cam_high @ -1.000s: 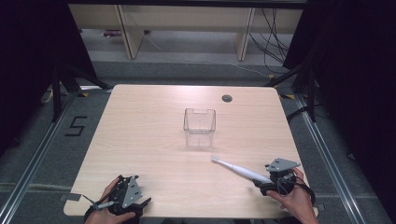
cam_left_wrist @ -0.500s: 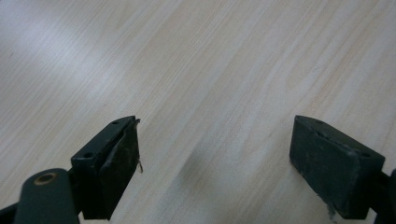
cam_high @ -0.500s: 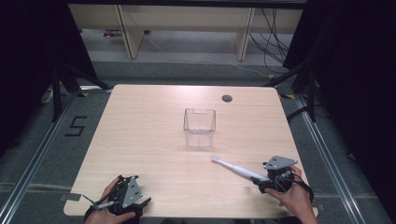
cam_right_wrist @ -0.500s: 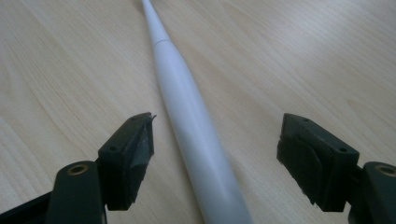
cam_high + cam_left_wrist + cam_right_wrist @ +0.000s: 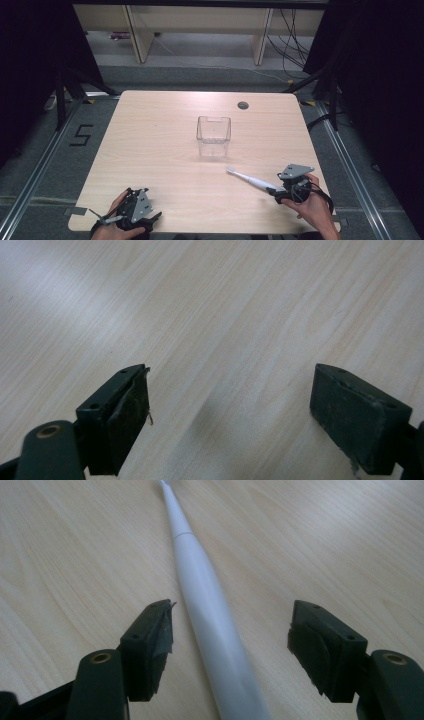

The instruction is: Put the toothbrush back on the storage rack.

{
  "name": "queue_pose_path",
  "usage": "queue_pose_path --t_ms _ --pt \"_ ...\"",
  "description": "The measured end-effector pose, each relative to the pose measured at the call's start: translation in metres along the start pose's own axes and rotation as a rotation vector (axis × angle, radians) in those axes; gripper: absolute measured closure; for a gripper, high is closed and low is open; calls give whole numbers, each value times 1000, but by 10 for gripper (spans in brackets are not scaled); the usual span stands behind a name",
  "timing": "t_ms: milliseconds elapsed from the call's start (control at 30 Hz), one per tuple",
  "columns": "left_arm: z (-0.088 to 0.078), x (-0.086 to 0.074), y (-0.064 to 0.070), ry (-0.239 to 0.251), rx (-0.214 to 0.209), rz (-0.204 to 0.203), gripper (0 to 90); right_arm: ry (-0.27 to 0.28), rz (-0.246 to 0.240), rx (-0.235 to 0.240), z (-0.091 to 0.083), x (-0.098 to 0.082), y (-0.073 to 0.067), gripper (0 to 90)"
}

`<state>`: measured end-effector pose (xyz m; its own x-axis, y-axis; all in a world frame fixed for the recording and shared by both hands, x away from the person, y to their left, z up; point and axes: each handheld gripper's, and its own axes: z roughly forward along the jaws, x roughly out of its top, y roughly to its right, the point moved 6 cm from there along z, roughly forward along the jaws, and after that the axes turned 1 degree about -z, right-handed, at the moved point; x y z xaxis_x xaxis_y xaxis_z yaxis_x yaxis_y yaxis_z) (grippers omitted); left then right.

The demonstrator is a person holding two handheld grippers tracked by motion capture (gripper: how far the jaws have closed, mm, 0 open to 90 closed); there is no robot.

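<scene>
Pale wood-grain desk (image 5: 165, 145) on a grey floor, dark curtains at both sides, shelving behind; a small round grommet (image 5: 243, 105) sits near the far edge. We note a clear square container (image 5: 213, 136) at mid-desk, its walls hard to trace against the wood.

White electric toothbrush (image 5: 248, 178) lies flat near the front right, head pointing toward the container, well apart from it. In the high view its handle end is covered by the right claw (image 5: 278, 192). The right gripper view resolves this: the handle (image 5: 215, 625) runs between the two jaws with a gap on each side, pads not touching. The jaws have just been closing, still apart. The brush head is cut off at the frame's top.

Left claw (image 5: 150, 218) rests at the front left; its own view (image 5: 230, 405) shows jaws wide apart over bare wood.
</scene>
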<state>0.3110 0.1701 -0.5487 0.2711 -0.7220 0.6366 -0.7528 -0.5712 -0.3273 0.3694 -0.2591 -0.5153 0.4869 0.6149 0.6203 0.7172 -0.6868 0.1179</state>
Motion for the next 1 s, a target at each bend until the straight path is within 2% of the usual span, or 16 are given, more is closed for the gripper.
queue_pose_path --t_ms 133,167,200,367,400,433,533,567,600,633,800,867,900,933,967,1000 --pt "0 0 0 -4 -7 2 155 -3 -11 -1 2 2 0 346" --pt "0 0 0 -3 -7 2 155 2 -27 -3 3 4 0 346" --pt "0 0 0 -3 -6 2 155 5 -13 -5 5 4 -2 343" --pt "0 0 0 -1 4 1 155 -16 -58 17 10 11 -4 333" --pt "0 -1 0 -3 3 2 155 -32 -33 28 10 11 -8 334" --pt "0 -1 0 -3 3 2 155 -47 -64 40 10 13 -7 339" --pt "0 0 0 -7 -6 4 155 -73 -85 24 12 15 -7 355" --pt "0 -1 0 -5 -7 4 156 -102 -124 45 15 18 -9 382" --pt "0 -1 0 -5 -7 4 155 -102 -124 45 15 18 -9 382" --pt "0 -1 0 -5 -7 4 155 -137 -153 66 17 19 -9 397" --pt "1 -1 1 -2 1 3 155 -197 -152 73 25 24 -13 448" --pt "0 0 0 -3 1 3 155 -202 -160 70 26 26 -12 463" --pt "0 -1 0 -4 -8 4 155 -208 -202 97 29 27 -12 470" --pt "0 -1 0 -6 -8 4 155 -213 -162 77 28 28 -14 495" --pt "0 -1 0 -3 -7 3 155 -214 -186 92 30 30 -12 512" --pt "0 -1 0 -5 -8 2 155 -239 -176 83 30 30 -12 527"
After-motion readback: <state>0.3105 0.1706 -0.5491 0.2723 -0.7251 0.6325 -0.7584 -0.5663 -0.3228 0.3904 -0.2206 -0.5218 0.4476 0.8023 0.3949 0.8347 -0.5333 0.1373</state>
